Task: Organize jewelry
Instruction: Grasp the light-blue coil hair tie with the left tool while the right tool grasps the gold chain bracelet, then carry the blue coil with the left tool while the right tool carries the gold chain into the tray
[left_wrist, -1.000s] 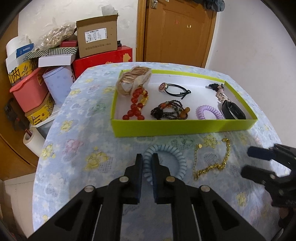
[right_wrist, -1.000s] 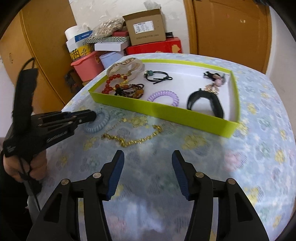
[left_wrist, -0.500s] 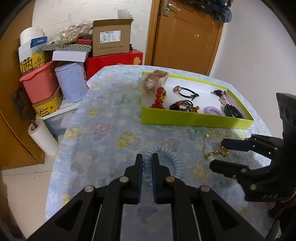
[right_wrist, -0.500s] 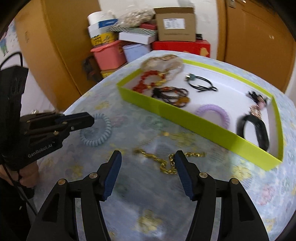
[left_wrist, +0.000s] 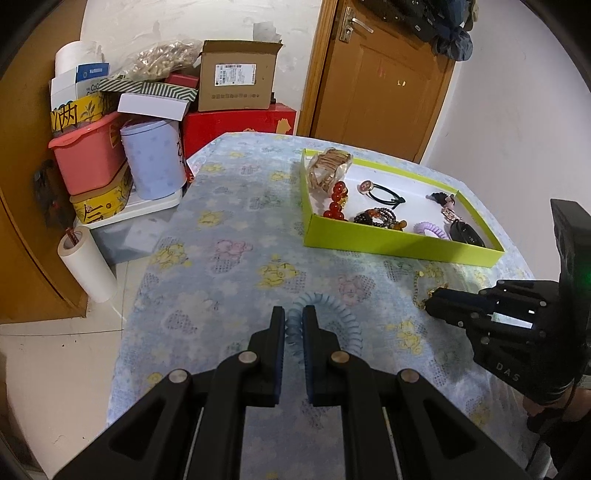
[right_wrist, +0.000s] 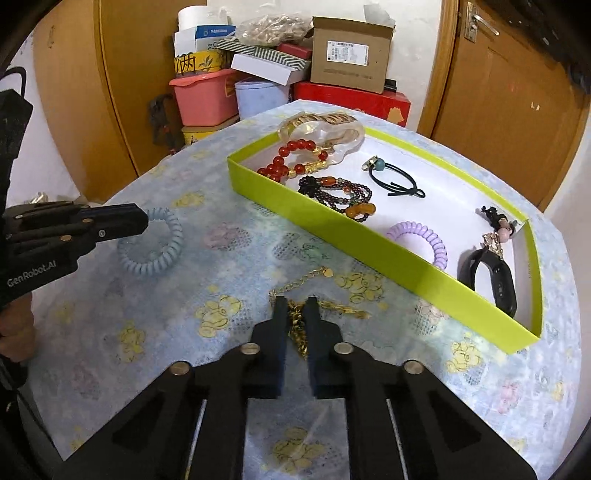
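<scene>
- The table (left_wrist: 236, 236), under a pale blue flowered cloth, is taking up most of the room in front of me, with a wooden door (left_wrist: 384, 85) behind it.
- A heap of boxes (left_wrist: 236, 77) and tubs is sitting beyond the table's far edge.
- A lime-green tray (right_wrist: 369, 243) with a white floor is lying on the far right part of the cloth.
- Inside the tray, a gold bangle in clear wrap (right_wrist: 325, 125) is filling the far left corner, with a red bead bracelet (right_wrist: 288, 162) just beside it and a dark bead bracelet (right_wrist: 332, 192) nearer the front wall.
- A black hair tie (right_wrist: 395, 177) is lying mid-tray; a lilac coil tie (right_wrist: 421, 236) and a black band (right_wrist: 495, 280) are resting towards the right end.
- The left tongs (left_wrist: 293, 317) are pinching a pale blue coil tie (left_wrist: 332, 314) at its near left rim, jaws nearly together, while the tie is lying on the cloth outside the tray.
- The right tongs (right_wrist: 295, 310) are squeezing a gold chain (right_wrist: 317, 280), having just been closing on it; the chain is trailing out over the cloth in front of the tray.
</scene>
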